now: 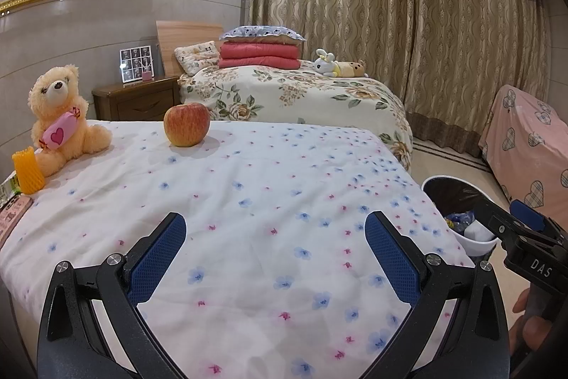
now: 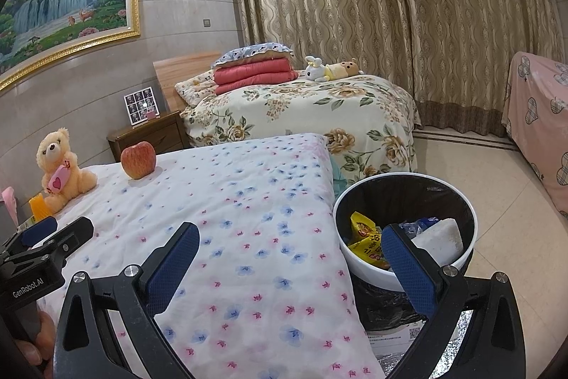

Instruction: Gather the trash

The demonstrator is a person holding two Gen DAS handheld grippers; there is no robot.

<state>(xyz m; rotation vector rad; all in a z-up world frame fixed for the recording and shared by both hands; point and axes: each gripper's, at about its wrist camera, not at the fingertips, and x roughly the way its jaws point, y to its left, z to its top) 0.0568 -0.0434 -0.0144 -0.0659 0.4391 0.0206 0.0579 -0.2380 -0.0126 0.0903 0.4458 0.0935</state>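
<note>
Left claw [image 1: 275,233] nearest the lens, blue pads spread wide, nothing between them, hovering over the bed [image 1: 248,201] with its white quilt of blue and pink flowers. At the far left edge of the quilt: an orange foam net sleeve [image 1: 28,171] standing upright, touching the foot of a cream teddy bear [image 1: 58,116] that sits holding a pink heart candy cushion. To the right of the bear, apart from it, an apple [image 1: 187,124] stands on the quilt. Right claw [image 2: 291,237] also spread wide and empty; its left pad is over the quilt, its right pad over the rim of the trash bin [image 2: 458,198]. The bin, white with a black liner, stands on the floor just beside the right edge of the bed. Inside it: a yellow snack wrapper [image 2: 362,237], a crumpled blue wrapper [image 2: 417,224] and a white lump [image 2: 442,238], material not clear. Background: a second bed [image 1: 301,95] with floral cover, folded red blankets and two soft toys, a wooden nightstand [image 1: 136,102], drawn curtains.
</note>
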